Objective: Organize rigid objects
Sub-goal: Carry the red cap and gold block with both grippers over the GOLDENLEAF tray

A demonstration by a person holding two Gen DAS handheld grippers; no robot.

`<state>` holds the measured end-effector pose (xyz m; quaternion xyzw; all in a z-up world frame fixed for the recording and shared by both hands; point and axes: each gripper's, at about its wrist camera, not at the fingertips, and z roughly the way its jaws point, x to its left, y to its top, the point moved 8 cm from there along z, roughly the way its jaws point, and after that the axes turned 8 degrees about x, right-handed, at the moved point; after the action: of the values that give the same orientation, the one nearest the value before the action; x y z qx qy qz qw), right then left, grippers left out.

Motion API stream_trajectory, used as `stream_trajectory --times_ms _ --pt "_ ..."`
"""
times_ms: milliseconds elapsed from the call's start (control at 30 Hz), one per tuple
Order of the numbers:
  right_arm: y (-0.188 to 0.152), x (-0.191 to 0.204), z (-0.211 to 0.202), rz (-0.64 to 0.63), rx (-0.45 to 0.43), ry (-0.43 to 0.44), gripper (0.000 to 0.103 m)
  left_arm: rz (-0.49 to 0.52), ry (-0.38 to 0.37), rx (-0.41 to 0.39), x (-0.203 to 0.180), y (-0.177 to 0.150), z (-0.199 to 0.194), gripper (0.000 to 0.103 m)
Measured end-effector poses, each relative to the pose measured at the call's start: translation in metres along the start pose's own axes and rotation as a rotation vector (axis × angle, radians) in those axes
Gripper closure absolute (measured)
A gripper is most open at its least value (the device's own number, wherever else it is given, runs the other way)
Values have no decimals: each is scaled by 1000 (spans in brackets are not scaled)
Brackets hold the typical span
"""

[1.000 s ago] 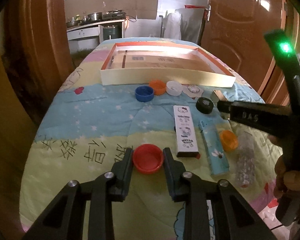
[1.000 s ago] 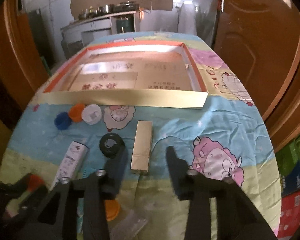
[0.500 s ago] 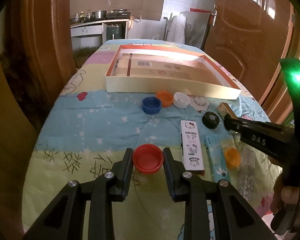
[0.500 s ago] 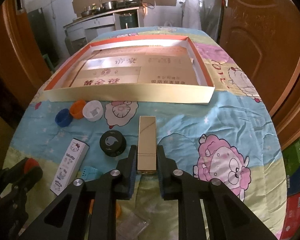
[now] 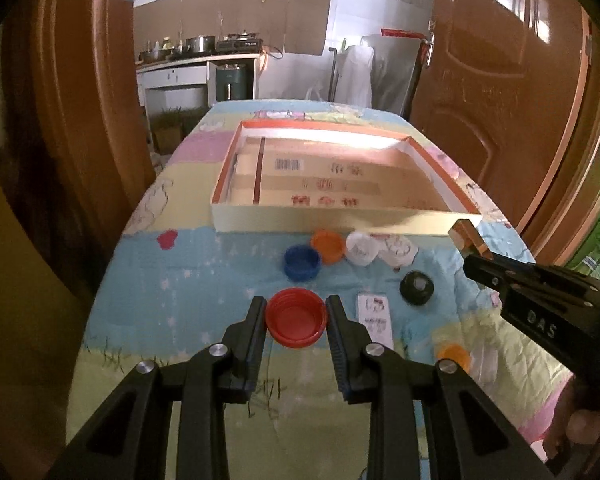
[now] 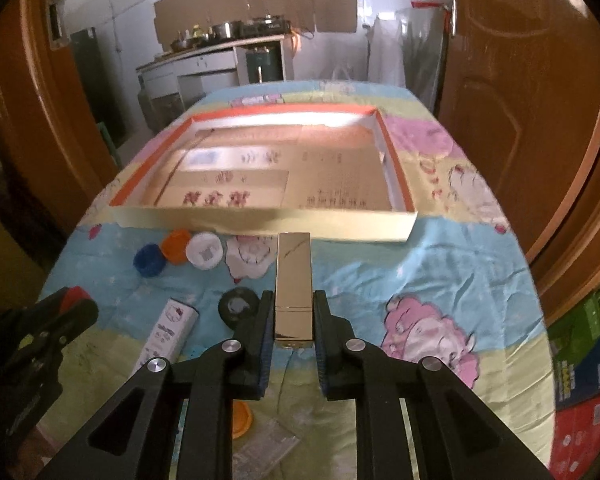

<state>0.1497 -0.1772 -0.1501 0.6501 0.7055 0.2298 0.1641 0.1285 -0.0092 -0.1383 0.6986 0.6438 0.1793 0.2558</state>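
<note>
My left gripper (image 5: 296, 322) is shut on a red cap (image 5: 296, 323) and holds it above the bedspread. My right gripper (image 6: 293, 312) is shut on a gold rectangular box (image 6: 293, 276), lifted off the cloth and pointing at the tray; the box also shows in the left wrist view (image 5: 469, 236). The shallow cardboard tray (image 5: 332, 222) with orange rim lies ahead; it shows in the right wrist view (image 6: 268, 218) too. It holds no loose objects.
On the cloth lie blue (image 5: 302, 262), orange (image 5: 327, 246) and white (image 5: 361, 247) caps, a black cap (image 5: 416, 288), a white Hello Kitty box (image 5: 375, 320), another orange cap (image 5: 454, 357) and a clear packet (image 6: 264, 446). Wooden doors flank the table.
The right gripper closed on the gold box and lifted it. Both grippers rose and moved forward toward the tray, the left still holding the red cap.
</note>
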Motion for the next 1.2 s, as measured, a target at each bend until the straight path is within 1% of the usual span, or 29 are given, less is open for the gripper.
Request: stream_trajectory --times_ms 233,567,700,867,1200 --pt "18 1 -16 -6 -43 10 85 3 11 -27 -6 27 -5 73" --pt "41 1 -21 -1 -62 23 85 -2 13 -40 -12 70 -1 73" --pt "54 3 -20 -2 -66 25 85 -17 9 -30 -14 88 8 73" --pt "69 3 -14 1 -63 28 85 -15 27 -12 -16 108 24 73" --pt "102 0 9 6 -41 20 85 -2 53 14 -18 143 56 73"
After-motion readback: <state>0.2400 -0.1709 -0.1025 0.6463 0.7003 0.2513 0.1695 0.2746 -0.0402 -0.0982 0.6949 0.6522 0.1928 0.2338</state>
